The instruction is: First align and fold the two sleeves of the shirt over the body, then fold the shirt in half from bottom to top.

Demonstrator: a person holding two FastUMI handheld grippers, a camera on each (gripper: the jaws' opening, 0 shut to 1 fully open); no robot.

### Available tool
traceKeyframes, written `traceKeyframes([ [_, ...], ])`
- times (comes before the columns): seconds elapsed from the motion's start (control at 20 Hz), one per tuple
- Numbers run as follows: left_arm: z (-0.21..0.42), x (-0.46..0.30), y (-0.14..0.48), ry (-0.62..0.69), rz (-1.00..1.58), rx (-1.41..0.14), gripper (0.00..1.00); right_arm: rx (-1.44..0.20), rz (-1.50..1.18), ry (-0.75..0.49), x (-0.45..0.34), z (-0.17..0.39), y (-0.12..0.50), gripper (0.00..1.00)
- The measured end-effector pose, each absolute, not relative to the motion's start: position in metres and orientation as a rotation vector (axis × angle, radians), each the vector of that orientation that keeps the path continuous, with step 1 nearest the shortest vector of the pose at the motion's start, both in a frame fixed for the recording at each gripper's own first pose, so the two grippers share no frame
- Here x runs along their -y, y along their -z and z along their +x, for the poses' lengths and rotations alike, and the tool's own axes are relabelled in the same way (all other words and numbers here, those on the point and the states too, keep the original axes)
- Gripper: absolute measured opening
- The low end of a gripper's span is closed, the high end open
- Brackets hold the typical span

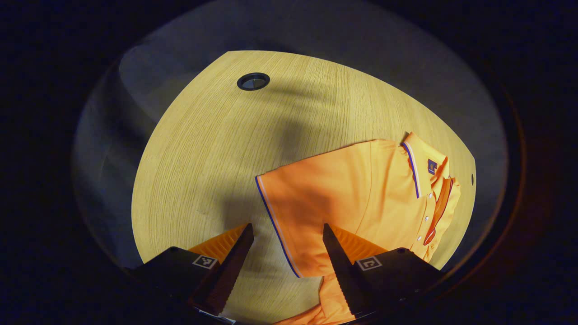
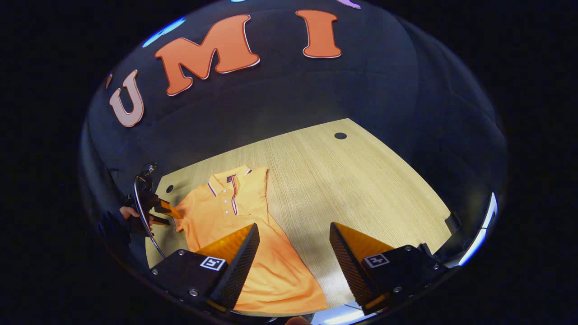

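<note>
We see the orange short-sleeved polo shirt (image 2: 239, 225) lying flat on the pale wood-grain surface (image 2: 361, 180), collar toward the booth wall. Our left tongs (image 1: 286, 253) stand apart above the trimmed edge of one sleeve (image 1: 289, 212), holding nothing. Our right tongs (image 2: 293, 253) are also spread wide, hovering over the shirt's lower body. A black round grommet (image 1: 253, 81) sits in the surface well apart from the shirt.

Shirt (image 1: 361, 189) bright orange; sleeve hem (image 1: 275, 225) and collar (image 1: 413, 167) edged with thin blue and white stripes, placket (image 1: 437, 210) lined darker red-orange with small white buttons. Small dark blue patch inside collar. Table (image 1: 203, 158) pale yellow wood, fine straight grain, with a black-ringed hole (image 1: 253, 81).
</note>
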State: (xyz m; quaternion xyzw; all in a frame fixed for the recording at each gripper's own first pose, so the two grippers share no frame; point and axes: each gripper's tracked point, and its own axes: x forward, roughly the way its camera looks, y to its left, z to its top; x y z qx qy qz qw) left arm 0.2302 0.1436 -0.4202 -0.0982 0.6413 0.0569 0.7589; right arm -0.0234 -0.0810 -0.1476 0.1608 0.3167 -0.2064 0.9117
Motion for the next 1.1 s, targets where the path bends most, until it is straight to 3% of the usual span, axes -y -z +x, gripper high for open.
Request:
traceKeyframes([
  [0.1,0.232,-0.145,0.428,-0.129,-0.186,-1.406,0.95,-0.656,0.336,0.433,0.082,-0.032,0.150,0.95],
  [0.15,0.232,-0.148,0.432,-0.140,-0.166,-1.417,0.92,-0.655,0.337,0.440,0.082,-0.035,0.150,0.95],
  [0.25,0.236,-0.144,0.427,-0.134,-0.150,-1.407,0.76,-0.636,0.330,0.450,0.082,-0.038,0.149,0.96],
  [0.35,0.239,-0.141,0.428,-0.126,-0.150,-1.395,0.76,-0.633,0.313,0.458,0.079,-0.040,0.150,0.95],
  [0.45,0.245,-0.137,0.426,-0.106,-0.164,-1.367,0.54,-0.633,0.296,0.462,0.076,-0.044,0.151,0.95],
  [0.55,0.245,-0.135,0.426,-0.071,-0.165,-1.354,0.14,-0.634,0.286,0.462,0.072,-0.047,0.152,0.95],
  [0.65,0.244,-0.132,0.426,-0.037,-0.197,-1.344,0.14,-0.635,0.285,0.461,0.070,-0.051,0.153,0.96],
  [0.7,0.245,-0.129,0.422,-0.023,-0.205,-1.336,0.04,-0.636,0.287,0.463,0.070,-0.053,0.153,0.96],
  [1.1,0.270,-0.101,0.376,0.108,-0.093,-1.221,0.04,-0.600,0.280,0.488,0.076,-0.058,0.148,0.96],
])
